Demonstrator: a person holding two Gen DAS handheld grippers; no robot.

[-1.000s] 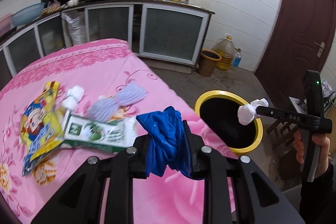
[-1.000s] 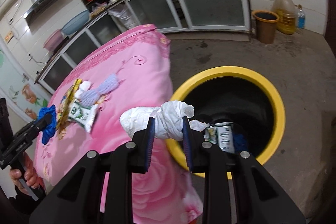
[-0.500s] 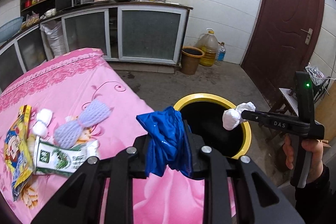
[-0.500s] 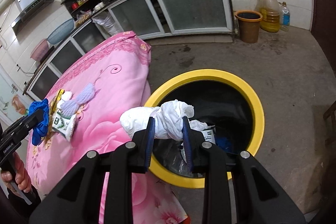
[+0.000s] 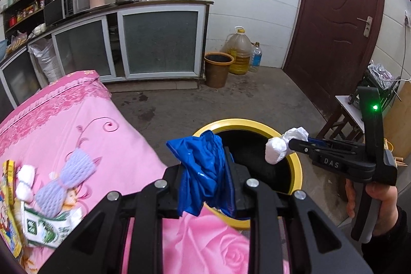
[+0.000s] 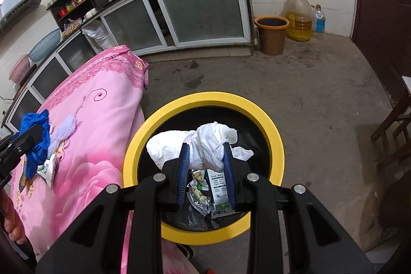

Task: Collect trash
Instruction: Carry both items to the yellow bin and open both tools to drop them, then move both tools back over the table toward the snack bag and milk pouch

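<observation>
Yellow snack packet [image 5: 9,209] cut off by the left frame edge. Blue bag [image 5: 205,171] hides the bin's near rim [image 5: 232,221]. Wrapper print [image 6: 218,184] inside is too small to read.

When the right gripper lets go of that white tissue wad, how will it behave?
The white tissue wad looks crumpled and soft, so it is probably light and floppy. Pinched by the right gripper over the yellow-rimmed bin, it would likely fall straight in, maybe drifting. It seems unlikely to roll or bounce.

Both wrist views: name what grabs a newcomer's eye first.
The yellow-rimmed bin on the floor beside the pink-covered table. The right claw holds a white tissue wad over its opening; the left claw clamps a blue plastic bag at the table's edge.
</observation>
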